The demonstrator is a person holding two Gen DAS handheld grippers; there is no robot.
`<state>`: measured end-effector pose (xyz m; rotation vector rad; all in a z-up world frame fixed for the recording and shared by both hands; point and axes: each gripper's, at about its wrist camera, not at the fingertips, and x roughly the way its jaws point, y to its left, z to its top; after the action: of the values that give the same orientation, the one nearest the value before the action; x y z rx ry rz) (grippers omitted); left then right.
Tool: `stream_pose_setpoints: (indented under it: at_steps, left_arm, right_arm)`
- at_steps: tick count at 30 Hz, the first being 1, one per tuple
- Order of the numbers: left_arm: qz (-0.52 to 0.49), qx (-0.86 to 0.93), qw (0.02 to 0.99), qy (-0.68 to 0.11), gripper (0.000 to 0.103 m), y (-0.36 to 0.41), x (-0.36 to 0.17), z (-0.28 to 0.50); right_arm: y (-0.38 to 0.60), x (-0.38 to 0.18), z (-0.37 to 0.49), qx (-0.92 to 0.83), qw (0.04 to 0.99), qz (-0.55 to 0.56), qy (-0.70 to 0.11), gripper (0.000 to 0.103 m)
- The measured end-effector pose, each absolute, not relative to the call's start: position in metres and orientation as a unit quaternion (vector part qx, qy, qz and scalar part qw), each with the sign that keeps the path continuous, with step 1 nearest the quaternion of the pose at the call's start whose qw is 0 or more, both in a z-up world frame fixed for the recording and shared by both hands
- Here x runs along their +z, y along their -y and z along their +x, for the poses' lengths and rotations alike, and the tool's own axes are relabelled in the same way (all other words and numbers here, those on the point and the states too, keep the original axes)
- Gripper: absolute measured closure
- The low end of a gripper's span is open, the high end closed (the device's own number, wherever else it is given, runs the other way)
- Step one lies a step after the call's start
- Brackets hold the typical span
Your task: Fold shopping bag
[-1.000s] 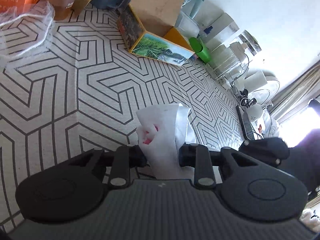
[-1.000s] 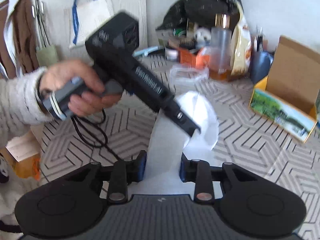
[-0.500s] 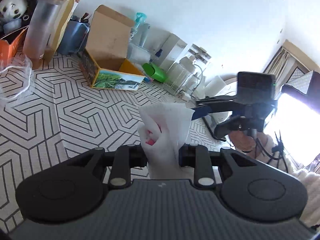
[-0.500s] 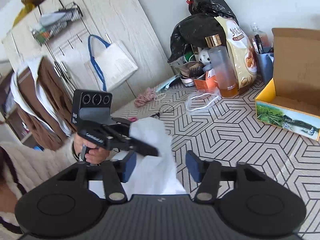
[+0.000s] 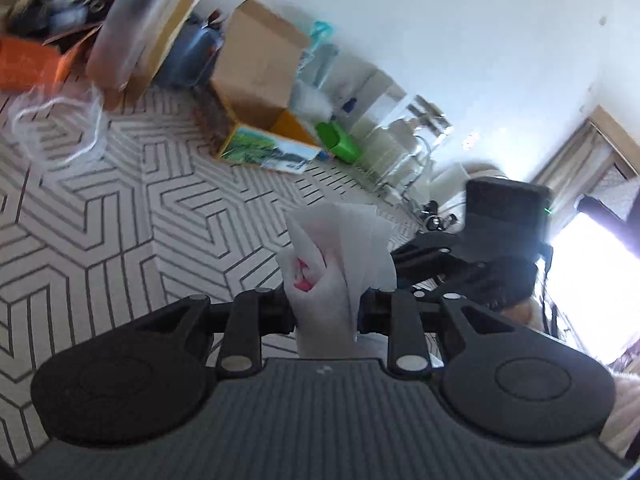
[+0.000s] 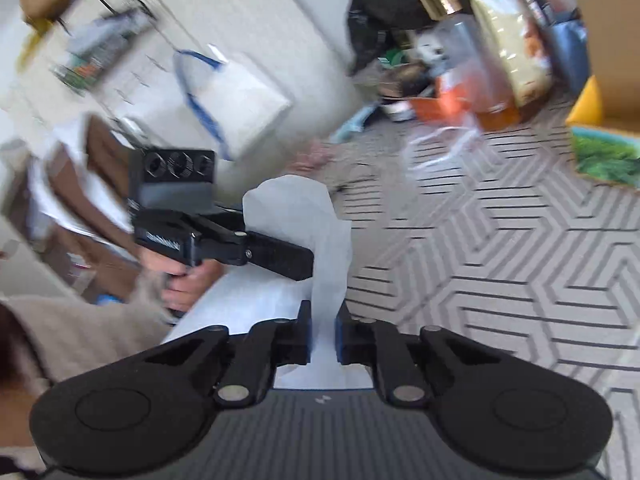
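The white shopping bag (image 6: 296, 236) hangs above the patterned bench (image 6: 500, 264), pinched by both the left tongs (image 5: 326, 308) and the right tongs (image 6: 322, 332); the thin film could slip out or bunch unevenly if either pulls sideways. It looks crumpled and translucent, with something red, possibly print, at the left pinch.
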<state>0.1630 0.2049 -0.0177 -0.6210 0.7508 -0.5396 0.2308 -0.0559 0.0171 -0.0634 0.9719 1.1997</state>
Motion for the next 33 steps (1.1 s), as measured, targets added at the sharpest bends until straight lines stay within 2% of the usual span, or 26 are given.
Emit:
stream_pose_setpoints:
  at_steps: [5,9,11,18,20,25,28,30,31,32,33]
  left_arm:
    - [-0.316,-0.221,0.842,-0.378,0.075,-0.200,-0.031,0.167]
    - [-0.307,-0.218,0.848,-0.373,0.073,-0.202,-0.031,0.162]
    - [-0.303,-0.215,0.851,-0.371,0.073,-0.204,-0.030,0.162]
    - [-0.281,-0.211,0.859,-0.373,0.074,-0.204,-0.028,0.156]
    - [-0.270,-0.209,0.865,-0.367,0.074,-0.204,-0.026,0.152]
    - [-0.261,-0.204,0.876,-0.351,0.075,-0.198,-0.022,0.147]
    - [-0.259,-0.202,0.877,-0.350,0.075,-0.197,-0.021,0.148]
    - [-0.265,-0.201,0.875,-0.352,0.075,-0.198,-0.022,0.149]
    - [-0.268,-0.202,0.874,-0.352,0.075,-0.198,-0.022,0.149]
    - [-0.269,-0.203,0.873,-0.353,0.075,-0.198,-0.022,0.149]
    - [-0.269,-0.204,0.873,-0.351,0.075,-0.198,-0.020,0.148]
  right_arm:
    - [0.043,0.018,0.205,0.493,0.757,-0.098,-0.418,0.099]
    - [0.051,0.017,0.217,0.498,0.742,-0.044,-0.447,0.097]
    - [0.057,0.017,0.224,0.501,0.732,0.002,-0.461,0.091]
    - [0.058,0.024,0.214,0.506,0.731,0.004,-0.458,0.082]
    - [0.055,0.029,0.203,0.504,0.742,-0.017,-0.442,0.063]
    - [0.033,0.034,0.165,0.476,0.780,-0.114,-0.390,0.059]
    - [0.020,0.038,0.143,0.457,0.797,-0.171,-0.356,0.045]
    - [0.011,0.040,0.128,0.442,0.806,-0.209,-0.333,0.043]
    - [0.006,0.041,0.120,0.435,0.810,-0.227,-0.321,0.033]
    - [0.002,0.042,0.113,0.427,0.814,-0.246,-0.308,0.029]
    - [-0.002,0.043,0.105,0.419,0.817,-0.264,-0.296,0.029]
